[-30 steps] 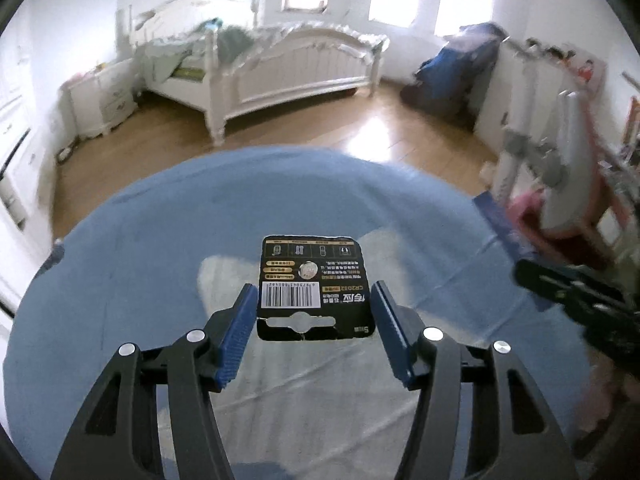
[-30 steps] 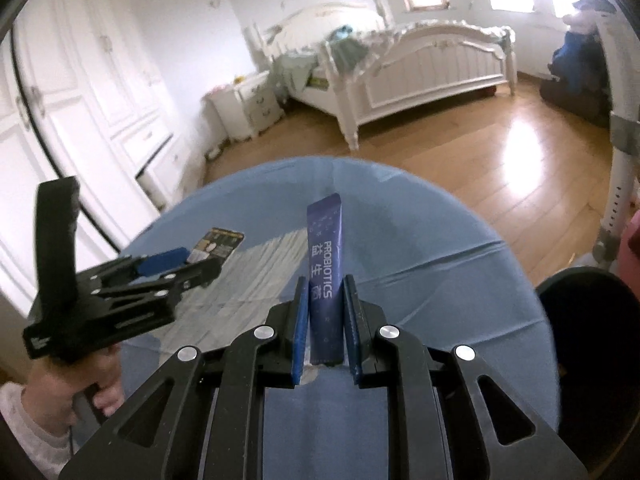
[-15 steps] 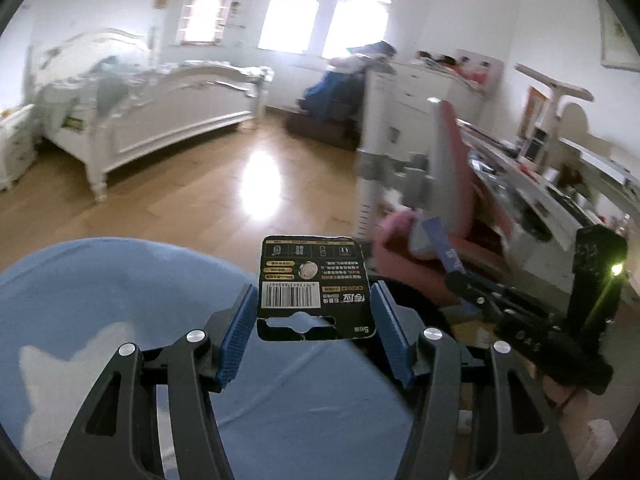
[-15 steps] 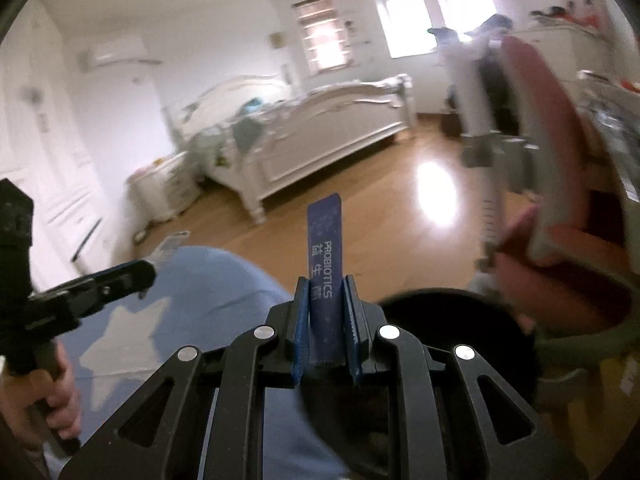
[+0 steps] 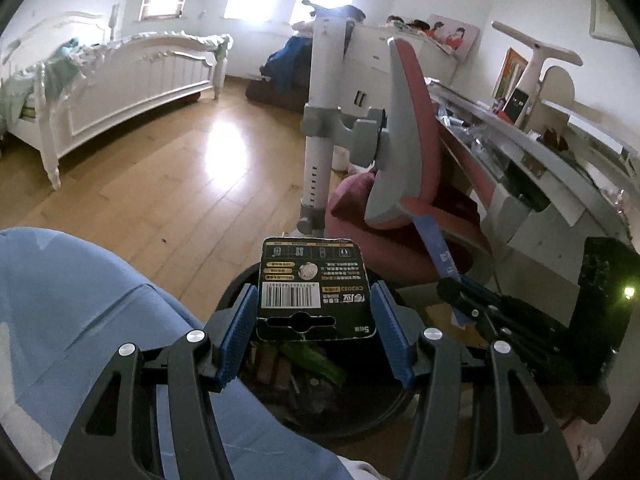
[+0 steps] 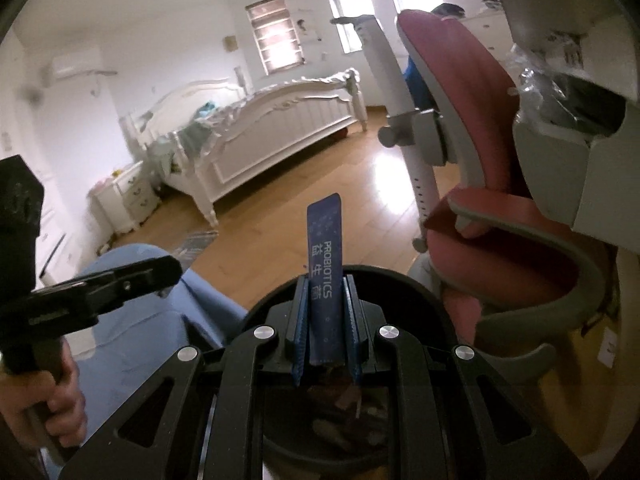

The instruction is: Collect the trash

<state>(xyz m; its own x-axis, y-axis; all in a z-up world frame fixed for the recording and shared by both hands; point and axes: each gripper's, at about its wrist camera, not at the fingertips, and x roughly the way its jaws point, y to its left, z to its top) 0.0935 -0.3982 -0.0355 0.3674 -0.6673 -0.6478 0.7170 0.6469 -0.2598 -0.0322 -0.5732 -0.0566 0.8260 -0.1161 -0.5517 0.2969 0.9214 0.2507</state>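
Black card: your left gripper [image 5: 314,330] grips a black battery card [image 5: 314,290] by its side edges, blue pads [image 5: 239,332] pressed on both sides, barcode facing the camera.
Blue sachet: your right gripper [image 6: 326,330] is clamped on a thin blue probiotics sachet [image 6: 326,280], standing upright between the pads.
Bin: black round bin [image 6: 432,304] sits right below both grippers, scraps and a green wrapper [image 5: 316,360] already inside.
Position: card hangs over the bin opening; sachet too.
Table: blue cloth table [image 5: 80,320] to your left, touching the bin rim.
Background: pink chair [image 6: 480,160], white bed [image 5: 120,80], wood floor [image 5: 180,184].
Hand: your left hand [image 6: 48,400] wraps the gripper handle.
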